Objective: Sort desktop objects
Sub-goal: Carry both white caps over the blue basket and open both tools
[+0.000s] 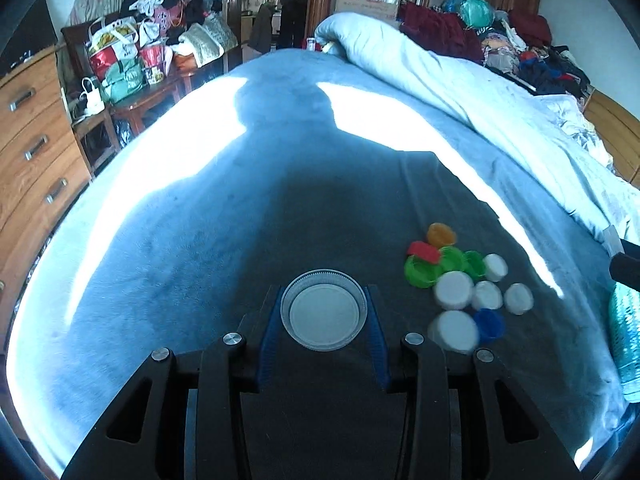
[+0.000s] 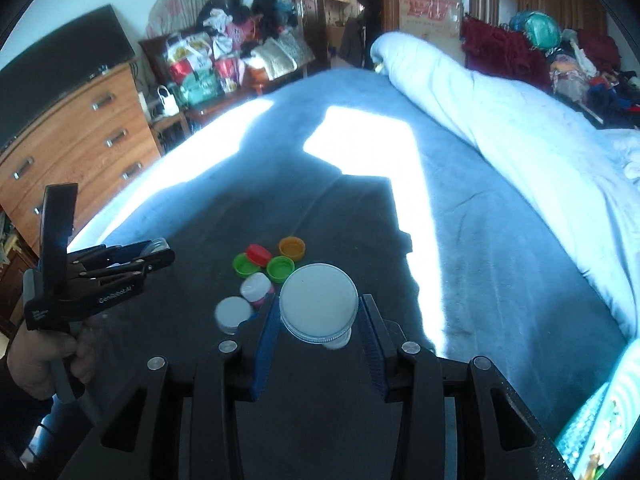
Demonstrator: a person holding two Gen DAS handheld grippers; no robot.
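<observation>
- The left gripper (image 1: 324, 316) holds a large clear lid (image 1: 324, 309) with its hollow side up; the blue fingers (image 1: 270, 328) press on both sides of its rim.
- The right gripper (image 2: 318, 312) clamps a second large lid (image 2: 318, 300), flat white top up, with both blue fingers (image 2: 266, 340) against its ribbed edge.
- Everything lies on a bed with a blue-grey blanket (image 1: 180, 220); the heap of bottle caps is the landmark.
- In the left wrist view the heap sits just to the right of the clear lid: an orange cap (image 1: 441, 235) at its far end, a red cap (image 1: 424, 253) leaning on a green cap (image 1: 422, 272), white caps (image 1: 454, 290) nearer, and a blue cap (image 1: 489, 324) at the near edge.
- In the right wrist view the same heap lies just beyond and left of the held lid; a white cap with a pink edge (image 2: 256, 286) is tilted there.
- The person's hand (image 2: 40, 360) grips the left tool's handle, left of the heap.
- A rolled pale duvet (image 1: 460, 92) lies well beyond the heap, to the right.
</observation>
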